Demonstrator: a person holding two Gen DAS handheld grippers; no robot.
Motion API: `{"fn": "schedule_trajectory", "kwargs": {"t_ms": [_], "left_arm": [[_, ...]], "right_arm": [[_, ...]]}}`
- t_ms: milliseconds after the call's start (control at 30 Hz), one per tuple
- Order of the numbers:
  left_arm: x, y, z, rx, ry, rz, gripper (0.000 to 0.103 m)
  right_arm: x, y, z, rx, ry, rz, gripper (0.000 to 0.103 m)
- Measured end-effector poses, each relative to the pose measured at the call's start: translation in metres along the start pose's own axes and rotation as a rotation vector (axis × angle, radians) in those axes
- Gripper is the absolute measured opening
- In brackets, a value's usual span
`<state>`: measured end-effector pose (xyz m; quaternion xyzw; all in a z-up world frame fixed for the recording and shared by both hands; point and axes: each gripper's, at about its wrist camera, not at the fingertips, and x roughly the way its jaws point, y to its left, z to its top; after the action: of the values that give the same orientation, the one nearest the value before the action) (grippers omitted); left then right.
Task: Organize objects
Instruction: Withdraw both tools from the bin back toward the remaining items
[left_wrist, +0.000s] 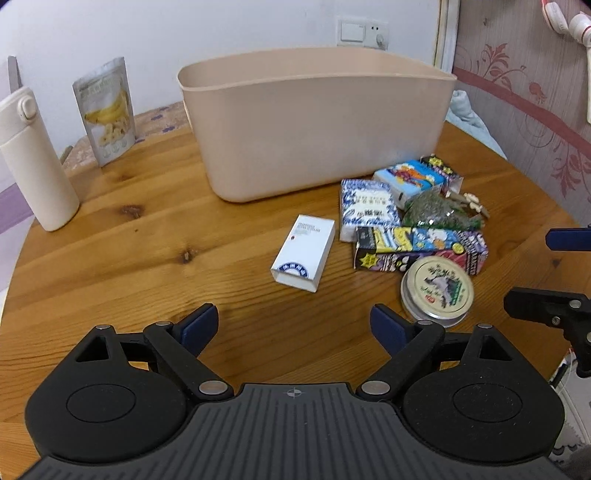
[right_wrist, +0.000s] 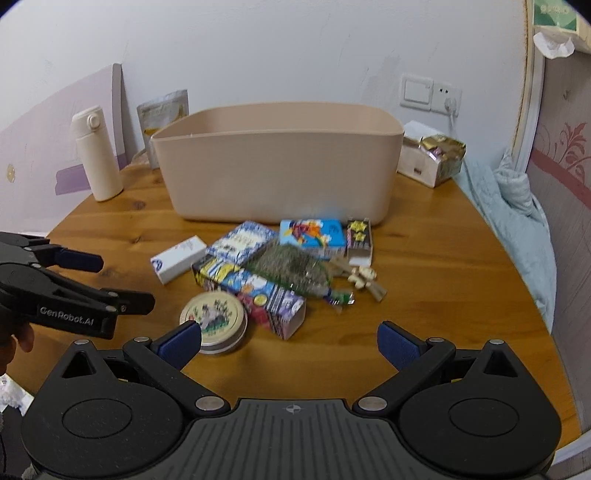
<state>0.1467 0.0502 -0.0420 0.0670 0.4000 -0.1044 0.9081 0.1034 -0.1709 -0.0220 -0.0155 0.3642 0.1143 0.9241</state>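
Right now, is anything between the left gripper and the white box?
Nothing visible. The left gripper is open, with bare wooden table between it and the white box. The round tin lies off to the right.

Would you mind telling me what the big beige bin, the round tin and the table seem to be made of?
Bin: probably plastic, matte, with smooth seamless walls and rounded corners. Round tin: likely metal, with a shiny silvery rim and a printed lid. Table: wood or wood veneer, with visible grain and knots and a light sheen.
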Motion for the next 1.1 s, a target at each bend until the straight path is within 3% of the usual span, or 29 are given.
{"fn": "schedule_trajectory", "kwargs": {"t_ms": [167,333,567,700,1100], "left_arm": [[0.012,0.004,-0.005,0.005,0.029,-0.019,0.091],[0.014,0.011,-0.008,-0.001,0.0,-0.04,0.092],[0.022,0.018,-0.003,0.014,0.026,-0.057,0.103],[0.025,0.02,0.001,0.033,0.038,-0.072,0.103],[0.033,0.023,0.004,0.026,-0.019,-0.068,0.103]], "right_arm": [[0.006,0.001,-0.004,0.018,0.014,0.005,0.103],[0.013,0.005,-0.004,0.021,0.031,0.024,0.103],[0.024,0.015,-0.006,-0.012,0.063,0.049,0.103],[0.031,0.019,-0.007,-0.008,0.087,0.069,0.095],[0.045,0.037,-0.002,-0.079,0.076,0.055,0.085]]}}
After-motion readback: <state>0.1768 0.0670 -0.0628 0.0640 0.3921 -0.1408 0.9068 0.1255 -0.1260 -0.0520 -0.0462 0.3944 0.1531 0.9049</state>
